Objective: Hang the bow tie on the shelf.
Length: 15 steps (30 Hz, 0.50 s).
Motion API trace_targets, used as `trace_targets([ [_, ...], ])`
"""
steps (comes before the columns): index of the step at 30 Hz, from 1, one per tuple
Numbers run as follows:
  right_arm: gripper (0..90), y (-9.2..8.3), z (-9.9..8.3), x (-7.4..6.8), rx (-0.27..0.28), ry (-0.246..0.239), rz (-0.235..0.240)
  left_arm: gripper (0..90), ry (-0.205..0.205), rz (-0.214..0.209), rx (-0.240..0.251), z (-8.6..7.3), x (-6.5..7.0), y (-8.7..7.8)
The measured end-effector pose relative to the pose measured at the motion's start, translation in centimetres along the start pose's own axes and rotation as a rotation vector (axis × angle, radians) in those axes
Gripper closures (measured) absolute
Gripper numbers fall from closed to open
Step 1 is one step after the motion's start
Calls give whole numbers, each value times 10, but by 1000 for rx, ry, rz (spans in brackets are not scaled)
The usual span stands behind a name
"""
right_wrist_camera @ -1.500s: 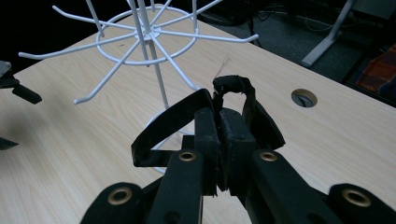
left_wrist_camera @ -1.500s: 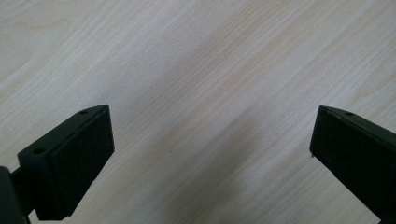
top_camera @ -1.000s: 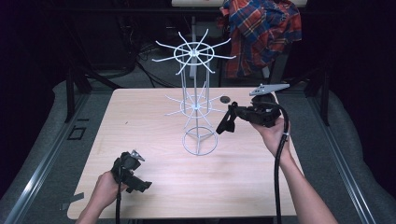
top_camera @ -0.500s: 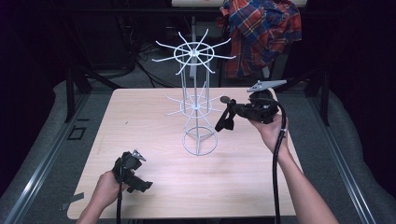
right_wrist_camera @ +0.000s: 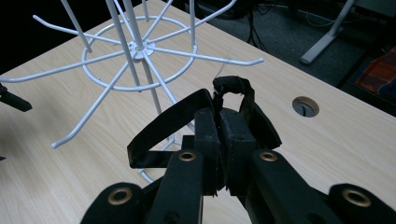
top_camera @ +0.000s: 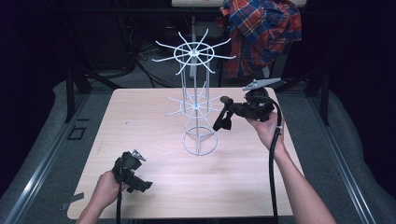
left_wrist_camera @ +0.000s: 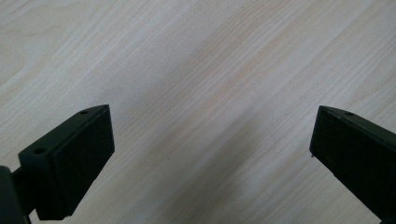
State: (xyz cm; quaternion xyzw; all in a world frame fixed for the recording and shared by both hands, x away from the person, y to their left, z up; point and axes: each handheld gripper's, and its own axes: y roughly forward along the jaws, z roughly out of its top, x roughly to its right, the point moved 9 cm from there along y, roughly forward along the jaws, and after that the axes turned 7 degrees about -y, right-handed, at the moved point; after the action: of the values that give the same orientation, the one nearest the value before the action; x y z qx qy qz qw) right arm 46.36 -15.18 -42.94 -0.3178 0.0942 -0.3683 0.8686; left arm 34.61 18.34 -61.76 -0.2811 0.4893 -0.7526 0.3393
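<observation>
A white wire rack (top_camera: 196,105) stands at the middle of the wooden table (top_camera: 140,116), with two tiers of hooked spokes and a ring base. My right gripper (top_camera: 225,112) hovers just right of the lower tier and points left at it. Its jaws are shut on a black strap (top_camera: 221,123) that droops from the tips. In the right gripper view the strap (right_wrist_camera: 161,128) loops out from between the pressed pads (right_wrist_camera: 219,126), with a lower spoke (right_wrist_camera: 224,59) just beyond it. My left gripper (top_camera: 140,179) rests at the front left, open over bare wood (left_wrist_camera: 210,154).
A plaid shirt (top_camera: 261,32) hangs behind the table at the back right. A round cable hole (right_wrist_camera: 306,106) sits in the tabletop near the far right edge. Dark floor with cables and table legs surrounds the table.
My right hand has risen a little with the strap still gripped. The left hand and the rack have stayed where they were.
</observation>
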Motion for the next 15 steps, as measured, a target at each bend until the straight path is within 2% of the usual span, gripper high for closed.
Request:
trace_targets([
  [7, 864, 7, -3, 1, -3, 21, 0, 0, 0, 1, -2, 0, 0, 0],
  [10, 864, 8, -6, 4, 6, 50, 9, 0, 0, 0, -2, 0, 0, 0],
  [15, 863, 15, -14, 2, -26, 48, 11, 0, 1, 1, -2, 0, 0, 0],
])
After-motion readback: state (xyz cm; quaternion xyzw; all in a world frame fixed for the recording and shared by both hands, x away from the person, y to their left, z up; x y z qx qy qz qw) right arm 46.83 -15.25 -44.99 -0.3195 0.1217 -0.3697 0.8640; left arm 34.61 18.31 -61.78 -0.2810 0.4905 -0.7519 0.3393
